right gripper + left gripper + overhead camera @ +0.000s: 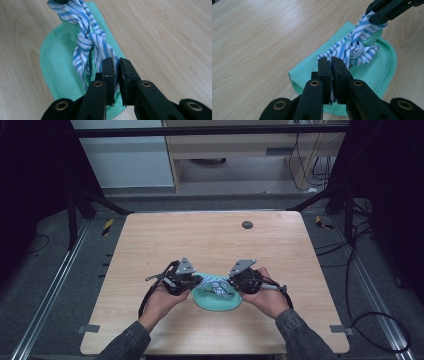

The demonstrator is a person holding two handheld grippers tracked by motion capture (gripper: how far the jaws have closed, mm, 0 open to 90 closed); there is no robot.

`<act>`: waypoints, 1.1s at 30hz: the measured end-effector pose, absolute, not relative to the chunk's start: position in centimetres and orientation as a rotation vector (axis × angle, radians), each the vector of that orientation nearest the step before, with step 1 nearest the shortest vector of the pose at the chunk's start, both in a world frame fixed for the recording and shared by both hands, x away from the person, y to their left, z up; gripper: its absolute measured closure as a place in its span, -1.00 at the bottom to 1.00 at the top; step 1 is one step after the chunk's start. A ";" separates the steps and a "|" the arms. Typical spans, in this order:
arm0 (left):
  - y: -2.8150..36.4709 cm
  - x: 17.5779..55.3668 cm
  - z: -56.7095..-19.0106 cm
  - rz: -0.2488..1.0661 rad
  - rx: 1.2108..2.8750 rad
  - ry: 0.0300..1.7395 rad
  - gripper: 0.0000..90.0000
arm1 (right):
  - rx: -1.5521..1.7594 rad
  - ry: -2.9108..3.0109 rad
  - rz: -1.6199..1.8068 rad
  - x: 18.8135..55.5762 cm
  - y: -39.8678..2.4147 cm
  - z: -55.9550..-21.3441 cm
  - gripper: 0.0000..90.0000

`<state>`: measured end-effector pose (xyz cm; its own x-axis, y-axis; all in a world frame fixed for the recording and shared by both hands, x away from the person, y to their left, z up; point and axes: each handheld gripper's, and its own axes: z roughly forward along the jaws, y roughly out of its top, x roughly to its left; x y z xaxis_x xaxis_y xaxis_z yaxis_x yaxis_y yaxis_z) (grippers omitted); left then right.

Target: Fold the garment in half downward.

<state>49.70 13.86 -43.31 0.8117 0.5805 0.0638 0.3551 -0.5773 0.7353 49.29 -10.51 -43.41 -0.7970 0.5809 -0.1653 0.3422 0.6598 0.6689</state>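
Observation:
A mint-green waffle cloth (pixel 216 302) lies folded into a rounded bundle on the wooden table (pixel 210 240), near its front edge. Across its top runs a blue-and-white striped cloth (pixel 216 286), knotted in the middle. My left gripper (pixel 201 281) is shut on the strip's left end and my right gripper (pixel 229 283) on its right end. In the left gripper view the jaws (pixel 332 62) pinch the striped cloth (pixel 354 47) over the green cloth (pixel 372 72), with the right gripper (pixel 379 13) beyond. In the right gripper view the jaws (pixel 116 63) clamp the striped cloth (pixel 87 40) above the green cloth (pixel 57 65).
A small dark round disc (pixel 247 224) sits near the table's far edge. Bare wood stretches behind and to both sides of the bundle. Metal rails and black cables (pixel 380 320) run along the floor beside the table.

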 end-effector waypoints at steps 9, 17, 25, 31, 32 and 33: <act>13.9 49.1 -44.0 0.357 2.251 0.679 0.90 | 0.730 2.533 0.903 48.7 -10.5 -44.1 0.84; 13.8 48.2 -44.4 0.360 2.260 0.664 0.87 | 0.727 2.537 0.908 47.8 -10.7 -44.4 0.81; 14.0 47.5 -44.8 0.350 2.263 0.661 0.81 | 0.719 2.552 0.904 46.8 -10.5 -44.9 0.78; 14.1 47.2 -45.4 0.338 2.260 0.664 0.80 | 0.711 2.557 0.909 46.6 -10.4 -45.3 0.76; 14.2 47.1 -45.5 0.334 2.262 0.666 0.80 | 0.712 2.563 0.906 46.5 -10.4 -45.4 0.75; 14.2 47.1 -45.5 0.335 2.266 0.661 0.81 | 0.712 2.563 0.905 46.5 -10.4 -45.4 0.75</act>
